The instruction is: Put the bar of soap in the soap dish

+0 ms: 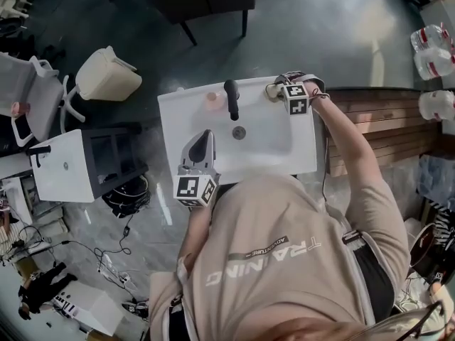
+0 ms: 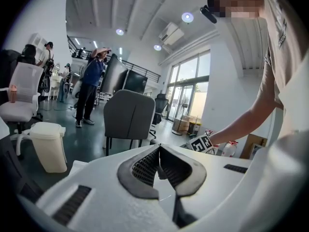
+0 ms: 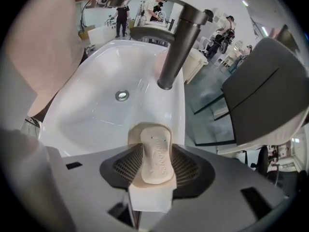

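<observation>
A cream bar of soap (image 3: 155, 156) stands on edge between the pads of my right gripper (image 3: 155, 151), which is shut on it. Just beyond and beneath the soap lies a cream oval soap dish (image 3: 139, 132) on the rim of the white sink (image 3: 87, 105). In the head view the right gripper (image 1: 279, 91) is at the sink's back right corner, right of the dark faucet (image 1: 232, 99). My left gripper (image 1: 206, 137) hovers over the sink's front left, shut and empty, its tips (image 2: 159, 151) meeting and pointing away over the room.
The faucet (image 3: 181, 42) rises close beyond the soap dish, with the drain (image 3: 122, 95) to its left. A pinkish object (image 1: 213, 100) sits left of the faucet. A wooden counter (image 1: 384, 119) adjoins the sink's right; a white cabinet (image 1: 64, 165) and cream bin (image 1: 106, 77) stand left.
</observation>
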`<state>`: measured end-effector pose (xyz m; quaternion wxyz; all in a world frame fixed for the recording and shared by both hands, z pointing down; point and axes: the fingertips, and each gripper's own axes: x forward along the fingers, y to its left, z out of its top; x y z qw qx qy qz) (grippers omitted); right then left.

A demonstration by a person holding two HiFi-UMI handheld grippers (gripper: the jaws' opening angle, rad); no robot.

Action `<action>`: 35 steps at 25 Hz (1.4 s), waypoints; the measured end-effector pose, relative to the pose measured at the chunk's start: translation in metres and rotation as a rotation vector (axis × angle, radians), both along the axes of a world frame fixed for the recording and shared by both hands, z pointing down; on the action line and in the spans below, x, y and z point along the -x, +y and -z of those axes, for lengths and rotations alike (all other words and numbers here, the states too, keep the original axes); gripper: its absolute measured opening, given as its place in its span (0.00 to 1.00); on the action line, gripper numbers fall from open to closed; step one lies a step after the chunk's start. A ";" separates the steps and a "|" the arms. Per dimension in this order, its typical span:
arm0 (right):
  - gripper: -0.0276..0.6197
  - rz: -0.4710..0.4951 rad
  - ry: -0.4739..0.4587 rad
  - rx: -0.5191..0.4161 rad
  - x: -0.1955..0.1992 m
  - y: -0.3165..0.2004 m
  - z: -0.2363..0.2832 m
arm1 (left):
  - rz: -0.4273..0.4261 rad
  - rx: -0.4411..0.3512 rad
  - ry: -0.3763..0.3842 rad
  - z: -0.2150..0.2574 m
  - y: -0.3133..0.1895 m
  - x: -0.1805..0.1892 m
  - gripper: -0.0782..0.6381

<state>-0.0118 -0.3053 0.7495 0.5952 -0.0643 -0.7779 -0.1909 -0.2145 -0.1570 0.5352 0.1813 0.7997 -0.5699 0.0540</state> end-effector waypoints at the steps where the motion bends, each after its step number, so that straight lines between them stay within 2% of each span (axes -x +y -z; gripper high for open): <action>1: 0.30 -0.022 -0.017 0.001 -0.001 0.001 0.004 | -0.007 0.000 0.000 0.000 0.001 -0.001 0.12; 8: 0.29 -0.203 -0.143 -0.012 -0.002 0.016 0.040 | -0.054 -0.033 0.006 0.012 0.000 -0.001 0.12; 13: 0.08 -0.323 -0.245 -0.049 -0.006 0.048 0.061 | -0.088 -0.071 0.009 0.025 0.006 -0.002 0.12; 17: 0.07 -0.469 -0.371 -0.013 0.003 0.076 0.083 | -0.104 -0.077 0.016 0.026 0.014 0.000 0.12; 19: 0.06 -0.558 -0.479 0.019 0.013 0.088 0.100 | -0.116 -0.074 0.022 0.025 0.017 -0.002 0.12; 24: 0.06 -0.763 -0.861 0.062 0.046 0.115 0.174 | -0.128 -0.088 0.033 0.028 0.021 -0.002 0.12; 27: 0.06 -0.857 -1.014 0.141 0.059 0.126 0.206 | -0.126 -0.095 0.037 0.029 0.021 0.002 0.12; 31: 0.06 -0.852 -1.095 0.205 0.071 0.134 0.241 | -0.137 -0.093 0.043 0.030 0.025 0.005 0.12; 35: 0.06 -0.833 -1.187 0.177 0.066 0.132 0.286 | -0.133 -0.137 0.036 0.049 0.016 0.011 0.12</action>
